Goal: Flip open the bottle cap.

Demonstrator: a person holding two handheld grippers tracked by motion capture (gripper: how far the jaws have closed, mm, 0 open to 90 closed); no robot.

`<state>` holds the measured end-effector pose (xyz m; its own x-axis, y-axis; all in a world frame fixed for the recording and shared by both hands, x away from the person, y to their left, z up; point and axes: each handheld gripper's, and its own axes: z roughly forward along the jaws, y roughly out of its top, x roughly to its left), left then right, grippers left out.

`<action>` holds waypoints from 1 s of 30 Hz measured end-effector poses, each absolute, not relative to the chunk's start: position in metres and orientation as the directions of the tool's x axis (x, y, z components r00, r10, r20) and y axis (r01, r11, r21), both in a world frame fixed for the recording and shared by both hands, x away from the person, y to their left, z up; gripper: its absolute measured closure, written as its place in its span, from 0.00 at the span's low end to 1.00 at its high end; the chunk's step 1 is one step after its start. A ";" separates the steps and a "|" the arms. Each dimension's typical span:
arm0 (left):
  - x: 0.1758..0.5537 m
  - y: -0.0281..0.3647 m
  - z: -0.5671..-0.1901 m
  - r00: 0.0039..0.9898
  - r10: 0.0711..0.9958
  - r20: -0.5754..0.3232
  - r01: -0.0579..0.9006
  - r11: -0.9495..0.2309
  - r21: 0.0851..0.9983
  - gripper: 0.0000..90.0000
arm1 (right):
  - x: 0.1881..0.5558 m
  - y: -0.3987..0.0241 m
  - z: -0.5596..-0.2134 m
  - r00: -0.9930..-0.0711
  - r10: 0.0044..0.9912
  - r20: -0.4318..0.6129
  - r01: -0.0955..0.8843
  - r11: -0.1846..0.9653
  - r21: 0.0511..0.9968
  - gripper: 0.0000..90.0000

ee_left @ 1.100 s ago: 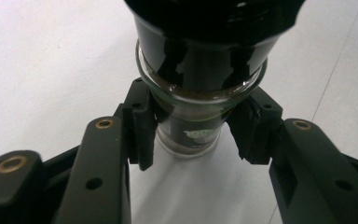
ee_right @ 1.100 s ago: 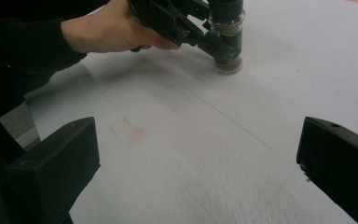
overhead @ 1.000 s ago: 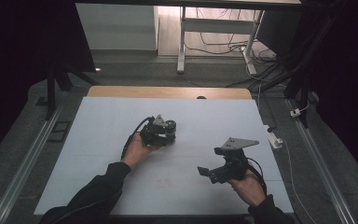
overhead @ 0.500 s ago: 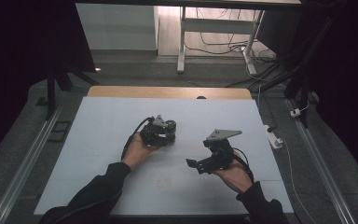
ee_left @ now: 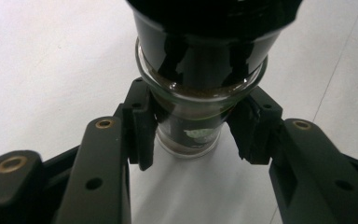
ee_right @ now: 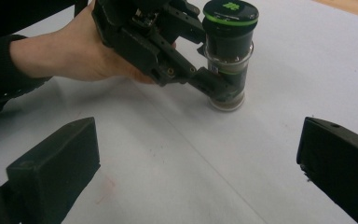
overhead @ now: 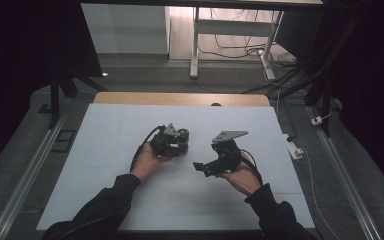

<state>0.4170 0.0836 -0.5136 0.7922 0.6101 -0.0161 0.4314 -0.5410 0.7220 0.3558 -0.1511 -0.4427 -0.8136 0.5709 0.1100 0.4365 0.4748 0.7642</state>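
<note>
Since a second ago the right gripper (overhead: 198,166) has slid across the tabletop (overhead: 105,150) toward the middle, from about four o'clock of the jar to a spot much nearer it, while the left gripper (overhead: 180,145) and the jar have kept their place.

The jar (ee_right: 227,60) is a small glass one with dark contents, a black lid and a green band round the lid's edge. It stands upright on the white tabletop, a little left of the middle in the high view. The left gripper is clenched on the jar: in the left gripper view its two black pads press on the glass body (ee_left: 189,135) from nine and three o'clock, low on the jar and under the bulge below the lid. The left hand (overhead: 147,162) lies at about seven o'clock of the jar, with its cable looping beside it.

The right gripper is released, its jaws standing wide apart with nothing between them. In the right gripper view the jar sits at twelve o'clock, ahead of the jaws and well clear of them. In the high view this gripper lies at about four o'clock of the jar, near it but apart, its jaws pointing toward nine o'clock, held in the right hand (overhead: 242,177).
</note>
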 end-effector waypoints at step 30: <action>0.417 0.083 -0.514 0.792 0.610 -0.019 0.436 -0.543 0.718 0.60 | 0.400 -0.112 -0.455 -0.839 0.543 0.041 0.399 0.561 0.726 0.40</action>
<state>0.4172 0.0833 -0.5136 0.7919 0.6104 -0.0194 0.4360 -0.5428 0.7178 0.4001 -0.1120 -0.4545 -0.8386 0.5433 0.0412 0.3990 0.5608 0.7255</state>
